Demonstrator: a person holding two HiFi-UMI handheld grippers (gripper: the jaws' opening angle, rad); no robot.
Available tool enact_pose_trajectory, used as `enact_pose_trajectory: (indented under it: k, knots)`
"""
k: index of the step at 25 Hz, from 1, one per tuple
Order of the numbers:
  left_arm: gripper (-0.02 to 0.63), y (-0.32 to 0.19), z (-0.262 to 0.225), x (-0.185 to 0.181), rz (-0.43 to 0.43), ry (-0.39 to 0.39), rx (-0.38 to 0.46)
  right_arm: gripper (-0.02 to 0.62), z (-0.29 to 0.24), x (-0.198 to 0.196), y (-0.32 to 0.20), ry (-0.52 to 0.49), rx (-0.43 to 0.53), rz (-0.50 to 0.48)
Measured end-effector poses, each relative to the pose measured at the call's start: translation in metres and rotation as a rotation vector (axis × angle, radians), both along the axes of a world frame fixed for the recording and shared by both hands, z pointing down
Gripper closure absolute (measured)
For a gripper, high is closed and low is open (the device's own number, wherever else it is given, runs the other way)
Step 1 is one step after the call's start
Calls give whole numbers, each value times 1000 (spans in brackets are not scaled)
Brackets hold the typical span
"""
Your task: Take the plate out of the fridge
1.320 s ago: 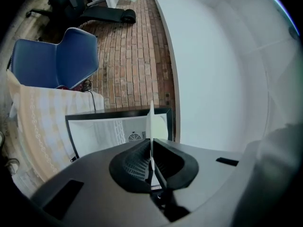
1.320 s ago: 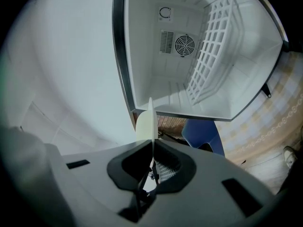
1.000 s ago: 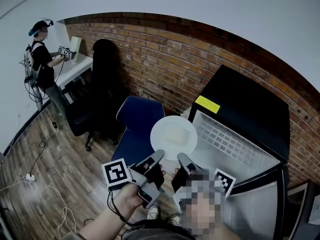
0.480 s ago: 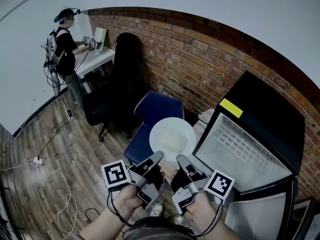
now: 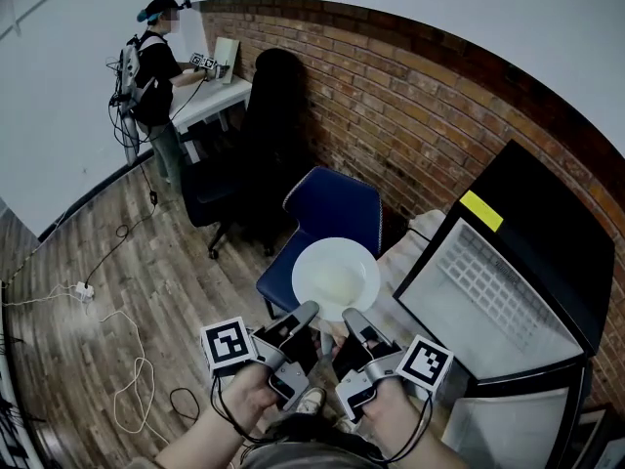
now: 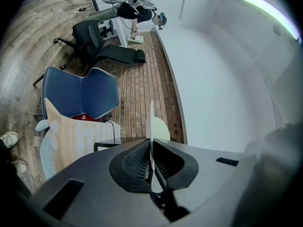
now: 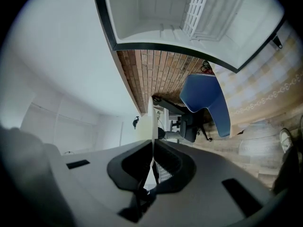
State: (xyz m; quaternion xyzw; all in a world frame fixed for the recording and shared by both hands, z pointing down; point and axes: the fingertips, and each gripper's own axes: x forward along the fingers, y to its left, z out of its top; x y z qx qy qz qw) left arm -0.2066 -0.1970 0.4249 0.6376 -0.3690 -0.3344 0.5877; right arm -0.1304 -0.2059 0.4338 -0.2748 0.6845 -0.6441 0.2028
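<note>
The left tool (image 5: 309, 313) and right tool (image 5: 352, 318) are holding the white plate (image 5: 336, 278) outside the fridge (image 5: 488, 301)
Each tool is pinching the plate's near rim, jaws nearly together on its thin edge, and the plate is hanging in the air above the blue chair (image 5: 332, 211), just beside the open fridge.

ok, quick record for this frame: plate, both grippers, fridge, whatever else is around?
plate: white, outside the fridge, overlapping the blue chair's seat in the head view
left gripper: jaws shut on the plate's near rim
right gripper: jaws shut on the near rim, beside the left
fridge: at right, open, white interior showing
blue chair: by the brick wall
background: person at a desk
</note>
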Motion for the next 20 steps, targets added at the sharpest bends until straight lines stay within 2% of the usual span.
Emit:
enact_pose_trajectory:
  k: [20]
  knots:
    - [578, 15, 6, 5, -2, 21, -17, 563, 5, 5, 15, -3, -18, -3]
